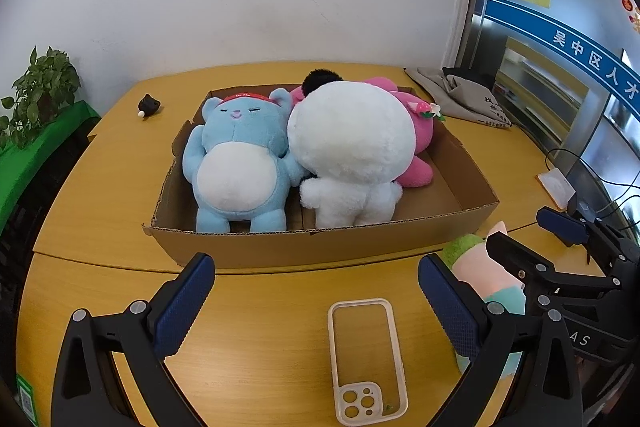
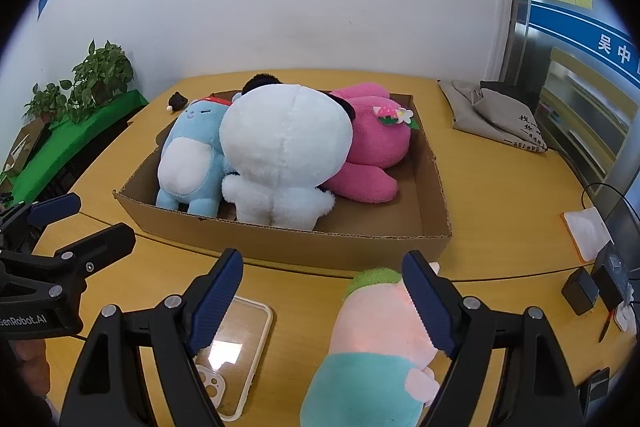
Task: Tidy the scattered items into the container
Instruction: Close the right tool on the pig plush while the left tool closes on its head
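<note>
My blue-padded fingers spread wide over a clear phone case on the yellow bench; three plush toys fill the cardboard box.

Blue plush, pink plush

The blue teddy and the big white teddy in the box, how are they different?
The blue plush lies face up, showing closed eyes, a white belly and a red band on its head; the white plush shows only plain fur, no face. The white plush looks bulkier than the blue plush. The blue plush lies at the left of the cardboard box, the white plush in the middle. Both are soft toys already in the box, touching side by side.
</note>
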Tool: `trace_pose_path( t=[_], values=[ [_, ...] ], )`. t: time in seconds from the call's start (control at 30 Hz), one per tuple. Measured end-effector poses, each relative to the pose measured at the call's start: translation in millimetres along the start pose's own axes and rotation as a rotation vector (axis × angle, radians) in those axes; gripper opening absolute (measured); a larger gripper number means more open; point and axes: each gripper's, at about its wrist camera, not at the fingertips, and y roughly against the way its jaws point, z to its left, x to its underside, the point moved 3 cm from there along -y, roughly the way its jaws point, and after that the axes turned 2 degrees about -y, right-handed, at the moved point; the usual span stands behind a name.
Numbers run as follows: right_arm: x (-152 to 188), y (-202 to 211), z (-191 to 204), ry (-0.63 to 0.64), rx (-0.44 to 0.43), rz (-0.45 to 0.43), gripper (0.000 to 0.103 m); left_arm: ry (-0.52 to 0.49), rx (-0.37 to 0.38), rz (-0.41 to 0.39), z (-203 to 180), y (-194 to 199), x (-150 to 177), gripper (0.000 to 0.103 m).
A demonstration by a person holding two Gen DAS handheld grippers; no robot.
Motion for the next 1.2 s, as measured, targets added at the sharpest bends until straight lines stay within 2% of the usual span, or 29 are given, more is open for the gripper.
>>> trace_pose_path(
  t=[0.17,0.3,0.43,0.5,0.57,0.7,0.77,0.9,1.07,1.2],
  values=[
    [8,1,-12,-0.021,0.007,0.006,0.082,0.005,0.049,0.038,-8,-13,2,0.103],
    [33,-1,-45,-0.07,0.042,0.033,0.082,0.02,0.147,0.113,-25,-35,5,0.103],
    [71,-15,-83,-0.174,0.043,0.135,0.082,0.004,0.219,0.187,-53,-63,6,0.103],
    [87,-21,-90,-0.195,0.023,0.168,0.082,-0.019,0.252,0.232,-72,-79,8,0.103],
    [95,-22,-92,-0.239,-0.04,0.178,0.082,-0.053,0.288,0.273,-92,-94,8,0.103],
    [97,-23,-87,-0.223,-0.071,0.186,0.08,-0.098,0.36,0.356,-128,-116,13,0.103],
    [101,-23,-83,-0.221,-0.115,0.207,0.08,-0.104,0.392,0.375,-138,-121,16,0.103],
    [111,-26,-76,-0.215,-0.158,0.241,0.081,-0.04,0.471,0.433,-144,-135,23,0.103],
    [111,-26,-76,-0.21,-0.158,0.277,0.081,0.007,0.548,0.45,-142,-135,27,0.1],
    [112,-13,-68,-0.172,-0.15,0.315,0.082,-0.005,0.58,0.428,-142,-122,22,0.099]
  ],
)
